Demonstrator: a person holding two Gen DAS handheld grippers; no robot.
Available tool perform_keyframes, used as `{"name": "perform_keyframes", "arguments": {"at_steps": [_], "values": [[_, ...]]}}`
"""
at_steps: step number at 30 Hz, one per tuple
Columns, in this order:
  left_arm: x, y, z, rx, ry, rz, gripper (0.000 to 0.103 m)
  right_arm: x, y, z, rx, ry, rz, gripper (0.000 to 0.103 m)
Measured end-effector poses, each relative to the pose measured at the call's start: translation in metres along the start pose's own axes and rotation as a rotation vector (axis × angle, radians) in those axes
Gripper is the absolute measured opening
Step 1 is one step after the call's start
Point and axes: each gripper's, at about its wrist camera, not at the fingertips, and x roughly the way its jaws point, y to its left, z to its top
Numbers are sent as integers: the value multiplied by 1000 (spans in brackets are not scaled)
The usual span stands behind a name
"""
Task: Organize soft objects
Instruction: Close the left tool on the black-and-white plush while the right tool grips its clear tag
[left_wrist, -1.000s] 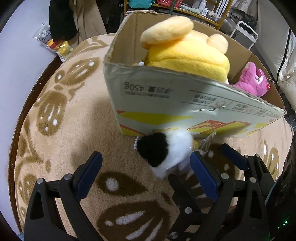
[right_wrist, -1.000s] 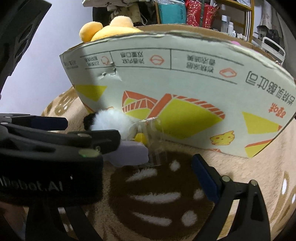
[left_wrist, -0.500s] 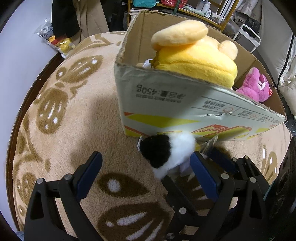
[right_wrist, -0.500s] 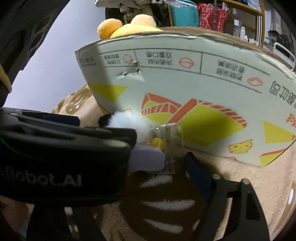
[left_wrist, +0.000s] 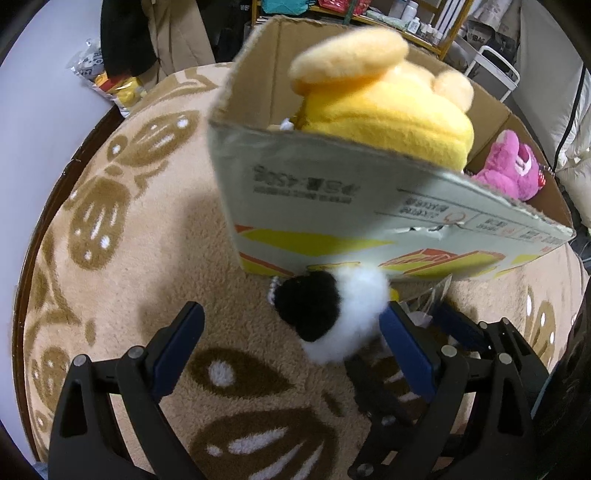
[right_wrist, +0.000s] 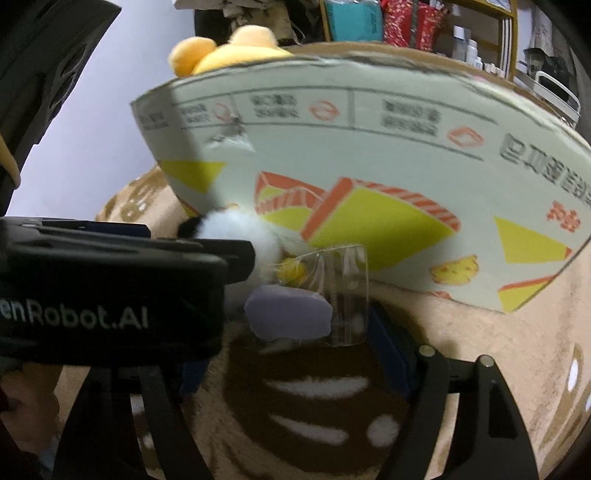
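A small black-and-white plush with a clear plastic tag and a lilac part lies on the rug against the front of a cardboard box. A big yellow plush and a pink plush sit in the box. My left gripper is open, its right finger beside the small plush. My right gripper is open around the plush's tag end, just right of the left gripper.
The beige rug with brown leaf patterns covers a round table; its dark rim runs along the left. Snack bags lie beyond the far left edge. Shelves with bottles stand behind the box.
Both grippers have moved closer to the small plush and the box. The right gripper's fingers now flank the plush's tag. The plush has not moved.
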Motion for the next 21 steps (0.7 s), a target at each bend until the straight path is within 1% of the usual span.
{"name": "perform_keyframes", "arguments": {"at_steps": [2,7,8,10,12,13,15,16,17,18,19,21], "values": [[3,-2,0,4,2,-4,94,1,-1,-1,1,7,-10,83],[9,0,0,-24,26,-39,93,4,2,-2,-28,7,-29,82],[12,0,-1,-30,35,-47,89,4,2,-3,-28,7,-30,82],[15,1,-2,-42,46,-66,84,5,2,-2,-23,7,-29,82],[14,2,-2,-48,39,-68,81,2,0,-4,-22,4,-28,81],[13,1,-1,-46,31,-65,73,2,0,-5,-22,3,-30,80],[12,2,0,-47,27,-70,64,-2,-3,-5,-21,2,-32,78],[12,3,1,-51,28,-81,54,-2,-4,-6,-20,1,-32,78],[13,5,1,-58,36,-92,49,-3,-4,-6,-18,0,-33,77],[13,5,1,-64,38,-95,46,-4,-5,-6,-18,-2,-34,75],[12,6,1,-70,35,-101,41,-4,-6,-6,-18,-2,-37,74],[10,7,1,-70,32,-111,39,-5,-7,-6,-14,-1,-34,71]]}}
